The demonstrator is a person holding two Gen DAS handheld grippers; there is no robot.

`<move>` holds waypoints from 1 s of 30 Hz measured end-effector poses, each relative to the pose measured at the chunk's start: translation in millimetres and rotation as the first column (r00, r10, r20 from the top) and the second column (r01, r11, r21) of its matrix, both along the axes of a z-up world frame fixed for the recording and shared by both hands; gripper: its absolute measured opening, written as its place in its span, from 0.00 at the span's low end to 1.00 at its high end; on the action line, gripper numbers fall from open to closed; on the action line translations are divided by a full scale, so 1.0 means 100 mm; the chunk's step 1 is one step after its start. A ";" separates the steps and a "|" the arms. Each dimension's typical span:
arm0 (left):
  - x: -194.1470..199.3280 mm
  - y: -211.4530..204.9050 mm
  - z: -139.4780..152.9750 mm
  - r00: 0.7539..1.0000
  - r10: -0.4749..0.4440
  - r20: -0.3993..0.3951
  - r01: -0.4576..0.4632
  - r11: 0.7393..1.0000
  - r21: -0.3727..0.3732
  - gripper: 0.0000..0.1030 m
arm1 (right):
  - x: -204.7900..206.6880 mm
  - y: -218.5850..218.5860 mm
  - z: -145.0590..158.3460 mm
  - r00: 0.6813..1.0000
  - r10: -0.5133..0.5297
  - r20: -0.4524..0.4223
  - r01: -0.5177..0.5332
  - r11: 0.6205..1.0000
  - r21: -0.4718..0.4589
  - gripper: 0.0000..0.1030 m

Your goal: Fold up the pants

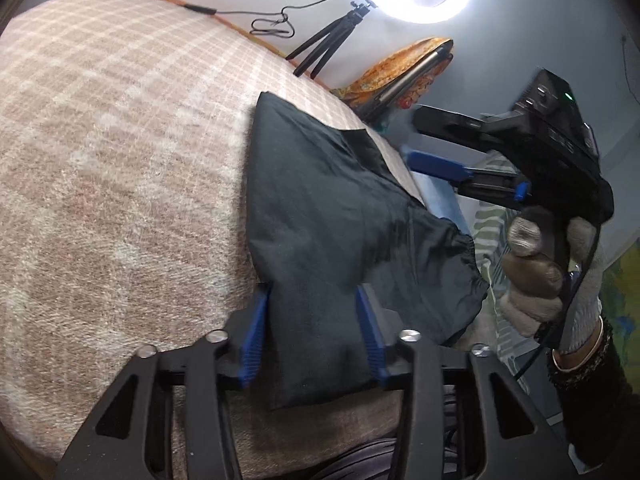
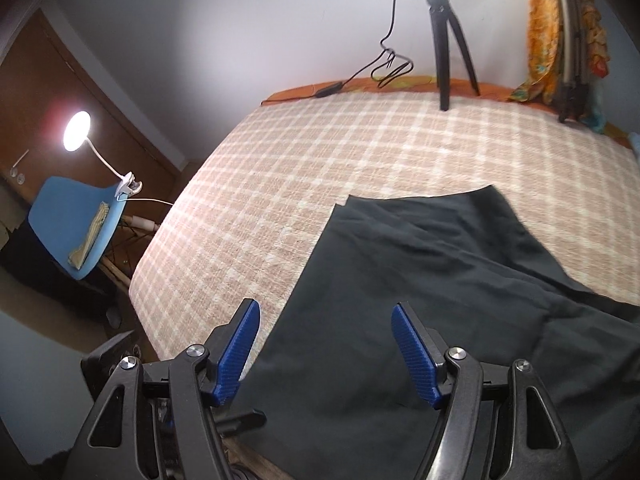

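Dark pants (image 1: 320,216) lie on the bed (image 1: 120,160), on a pink-and-cream checked blanket, bunched toward the near edge. Elastic waistband end (image 1: 468,264) hangs over the bed's side toward the person.

Left tongs (image 1: 316,320): 2 blue pads straddle a folded edge of the pants, fabric between them. Pads sit against the cloth on both sides, but I can't tell if they actually pinch it or just bracket it.

Right tongs (image 2: 326,346): spread wide, nothing between the pads, hovering above the flat part of the pants and pointing down at it. In the left wrist view the same tool (image 1: 440,164) is seen side-on off the bed's edge, blurred, held by a gloved hand (image 1: 552,276) with bangles at the wrist.

Pants in the right wrist view (image 2: 420,280): 1 straight hem edge far from the camera, creases running diagonally, fabric otherwise spread flat.

Background: ring light on a small black tripod (image 2: 448,40) at the far side of the bed, cable (image 2: 384,60) trailing beside it. Blue chair (image 2: 76,228) with a clip lamp (image 2: 78,130) off to the left.
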State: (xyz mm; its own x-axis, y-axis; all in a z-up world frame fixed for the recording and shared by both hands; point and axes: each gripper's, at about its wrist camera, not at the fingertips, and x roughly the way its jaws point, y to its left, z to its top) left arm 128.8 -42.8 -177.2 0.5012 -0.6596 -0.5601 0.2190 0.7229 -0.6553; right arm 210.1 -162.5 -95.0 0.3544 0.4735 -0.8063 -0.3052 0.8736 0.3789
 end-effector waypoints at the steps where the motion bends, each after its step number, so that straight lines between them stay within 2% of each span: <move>1: -0.01 -0.02 0.02 1.000 0.000 0.013 0.000 1.000 0.002 0.31 | 0.04 0.05 -0.03 1.000 0.003 -0.008 -0.003 1.000 -0.005 0.70; 4: -0.04 -0.10 0.12 0.997 -0.022 0.079 0.019 0.999 0.029 0.23 | 0.11 0.19 -0.10 0.999 0.015 -0.030 -0.016 1.000 -0.027 0.70; 8: -0.06 -0.27 0.25 0.987 -0.079 0.143 0.067 0.994 0.086 0.20 | 0.23 0.46 -0.22 0.996 0.045 -0.083 -0.052 0.995 -0.082 0.70; 13: -0.04 -0.40 0.31 0.978 -0.120 0.171 0.099 0.987 0.128 0.20 | 0.39 0.79 -0.38 0.989 0.055 -0.139 -0.081 0.978 -0.194 0.69; 16: -0.04 -0.46 0.33 0.973 -0.141 0.180 0.115 0.982 0.148 0.20 | 0.46 0.90 -0.45 0.985 0.046 -0.166 -0.087 0.965 -0.248 0.65; 21: -0.01 -0.54 0.33 0.970 -0.163 0.182 0.131 0.976 0.176 0.20 | 0.52 1.09 -0.62 0.978 0.053 -0.200 -0.127 0.917 -0.378 0.60; 24: -0.05 -0.56 0.33 0.969 -0.169 0.179 0.135 0.973 0.188 0.20 | 0.52 1.14 -0.71 0.976 0.062 -0.208 -0.150 0.887 -0.437 0.51; 26: -0.06 -0.58 0.33 0.971 -0.163 0.177 0.128 0.973 0.192 0.20 | 0.53 1.12 -0.76 0.975 0.059 -0.214 -0.153 0.877 -0.456 0.31; 28: -0.07 -0.55 0.33 0.975 -0.138 0.176 0.103 0.975 0.196 0.21 | 0.51 1.09 -0.79 0.977 0.059 -0.204 -0.148 0.878 -0.455 0.22; 29: -0.06 -0.55 0.33 0.977 -0.127 0.173 0.092 0.976 0.197 0.26 | 0.49 1.05 -0.78 0.979 0.062 -0.193 -0.145 0.881 -0.449 0.14; 30: -0.05 -0.53 0.32 0.980 -0.112 0.163 0.080 0.978 0.195 0.28 | 0.49 1.03 -0.78 0.980 0.061 -0.191 -0.140 0.888 -0.437 0.11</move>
